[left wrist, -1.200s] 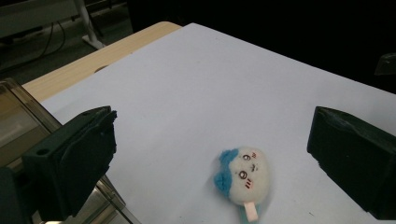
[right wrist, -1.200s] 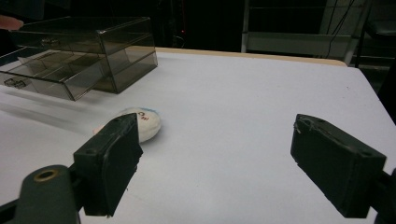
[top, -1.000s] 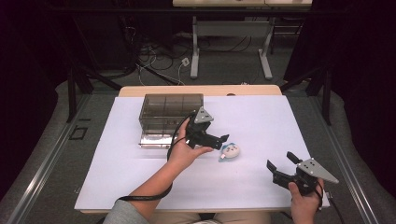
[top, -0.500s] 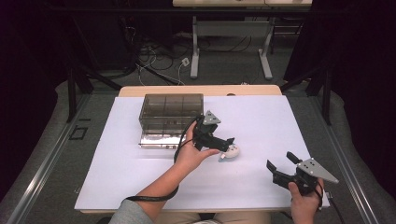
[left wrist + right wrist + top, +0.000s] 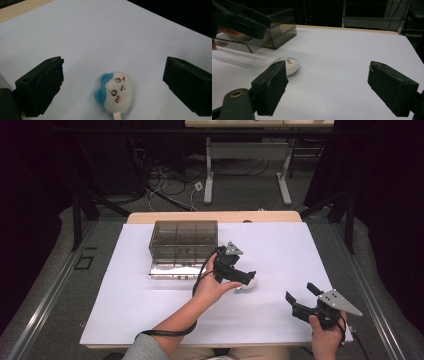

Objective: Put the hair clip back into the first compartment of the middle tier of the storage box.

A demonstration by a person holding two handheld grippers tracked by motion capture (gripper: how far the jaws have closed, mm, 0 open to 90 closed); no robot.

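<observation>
A small white plush toy (image 5: 117, 93) with blue ears and a drawn face lies flat on the white table (image 5: 280, 250). My left gripper (image 5: 112, 85) hangs just above it, open, one jaw on each side of the toy and nothing touching it. From above, the left gripper (image 5: 245, 279) covers most of the plush toy (image 5: 248, 284). My right gripper (image 5: 301, 300) is open near the table's front right corner, empty. In the right gripper view the plush toy (image 5: 288, 65) lies ahead of the right gripper (image 5: 332, 90), behind its left jaw.
A smoky clear plastic box (image 5: 183, 240) with several compartments stands at the back left, its drawer (image 5: 175, 270) pulled out toward me, close to the left hand. The same box (image 5: 274, 27) shows in the right gripper view.
My left gripper has moved right and down over the plush toy, now straddling it. The right gripper has stayed in place.
</observation>
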